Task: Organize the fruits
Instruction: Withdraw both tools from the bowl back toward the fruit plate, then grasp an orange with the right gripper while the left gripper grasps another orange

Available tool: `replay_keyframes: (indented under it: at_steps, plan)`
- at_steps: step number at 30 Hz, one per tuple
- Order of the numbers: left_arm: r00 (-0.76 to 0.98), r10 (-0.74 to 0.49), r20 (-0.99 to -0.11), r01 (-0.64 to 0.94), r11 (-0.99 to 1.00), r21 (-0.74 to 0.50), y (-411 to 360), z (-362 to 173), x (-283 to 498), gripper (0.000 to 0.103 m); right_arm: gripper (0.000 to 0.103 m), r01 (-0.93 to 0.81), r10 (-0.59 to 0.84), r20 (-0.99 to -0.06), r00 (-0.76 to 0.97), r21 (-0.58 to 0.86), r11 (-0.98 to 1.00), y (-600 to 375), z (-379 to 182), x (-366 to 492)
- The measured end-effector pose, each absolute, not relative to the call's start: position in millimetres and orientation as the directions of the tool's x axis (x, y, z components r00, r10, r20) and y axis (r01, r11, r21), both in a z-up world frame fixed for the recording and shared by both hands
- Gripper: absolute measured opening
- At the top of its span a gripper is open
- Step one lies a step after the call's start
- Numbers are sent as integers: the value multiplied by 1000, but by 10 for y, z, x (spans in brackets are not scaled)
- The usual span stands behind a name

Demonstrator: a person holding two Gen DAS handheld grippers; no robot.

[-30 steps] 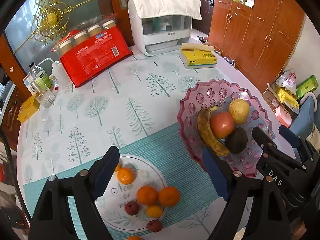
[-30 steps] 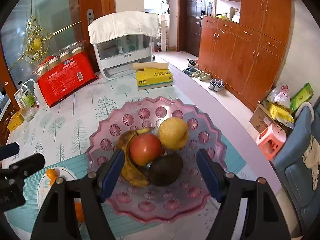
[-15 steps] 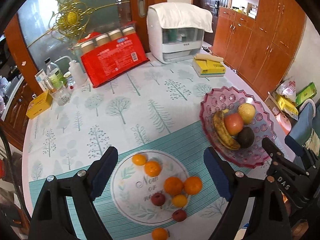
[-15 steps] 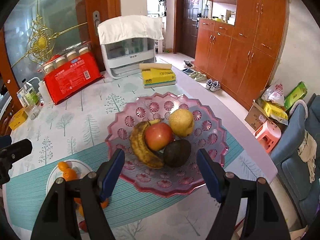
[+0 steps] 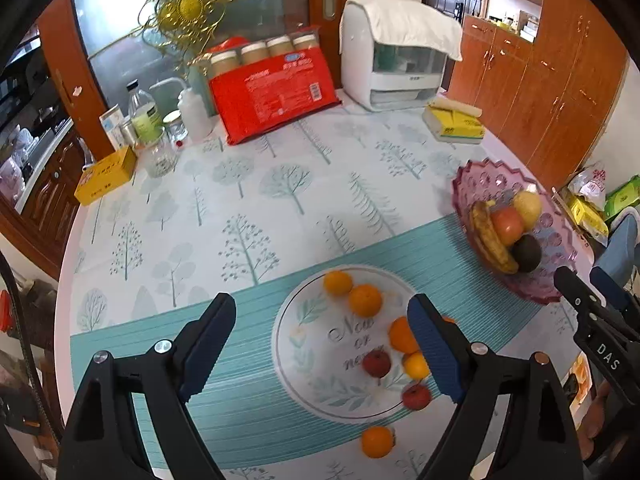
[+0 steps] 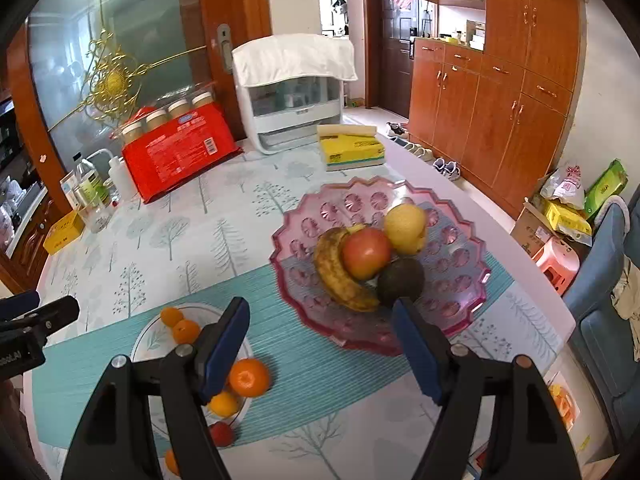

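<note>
While both tools hang over the worktop (image 5: pixel 280 200) with nothing between their blue pads, the left tool (image 5: pixel 322 344) stands wide apart above the near edge of the plate (image 5: pixel 320 360), and the right tool (image 6: pixel 320 344) is likewise spread, poised just short of the pink bowl (image 6: pixel 460 280).

On and around the plate, the left view shows eight small fruits. Two oranges (image 5: pixel 352 292) lie touching at its far rim. Two more orange ones (image 5: pixel 402 336) sit at its right side, partly hidden by the left tool's right finger, with a smaller yellow-orange one just below them. Two small red fruits (image 5: pixel 377 363) lie near these, one on the plate's lettering and one at its near right rim. One orange (image 5: pixel 377 441) rests off the plate, on the cloth near the worktop's front edge.

Well to the right, the bowl holds four fruits bunched together: one banana (image 6: pixel 340 272), one red apple (image 6: pixel 366 252), one yellow round fruit (image 6: pixel 406 228) and one dark avocado (image 6: pixel 400 280).

At the worktop's far side stand one red pack (image 5: pixel 276 88), one yellow tissue box (image 6: pixel 352 150) and one white appliance (image 5: pixel 396 56).
</note>
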State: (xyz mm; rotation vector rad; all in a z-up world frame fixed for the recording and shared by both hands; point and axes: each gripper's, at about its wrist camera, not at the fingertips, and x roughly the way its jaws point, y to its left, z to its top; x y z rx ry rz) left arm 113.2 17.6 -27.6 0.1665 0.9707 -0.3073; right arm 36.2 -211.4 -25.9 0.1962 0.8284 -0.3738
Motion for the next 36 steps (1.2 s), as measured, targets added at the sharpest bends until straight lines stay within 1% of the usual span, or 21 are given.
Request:
replay_keyframes:
  at_steps: [9,18,22,28,31,36]
  plan:
    - [495,-175,-851,344,939,7,298,-501,1185,87,75,377,-225,-782,581,13,926,-1846,-493,386]
    - [436,-188,-880,388,922,-5,222,-789,1304,87,75,397,-208,-827,522,20,918,-1812,-791,443]
    - [408,-192,-893,407,914,-10,156,-928,1370,87,75,398,-181,-849,496,37,917,-1821,-947,463]
    - [348,-217,-912,459,887,-36,-5,-1128,1423,87,75,387,-101,-871,481,108,916,-1868,-1153,522]
    - [320,-235,-918,489,871,-52,-74,-1195,1424,87,72,374,-61,-874,483,143,916,-1883,-1220,553]
    - [297,-246,-923,514,856,-63,-183,-1270,1440,87,58,349,14,-889,458,194,917,-1908,-1390,647]
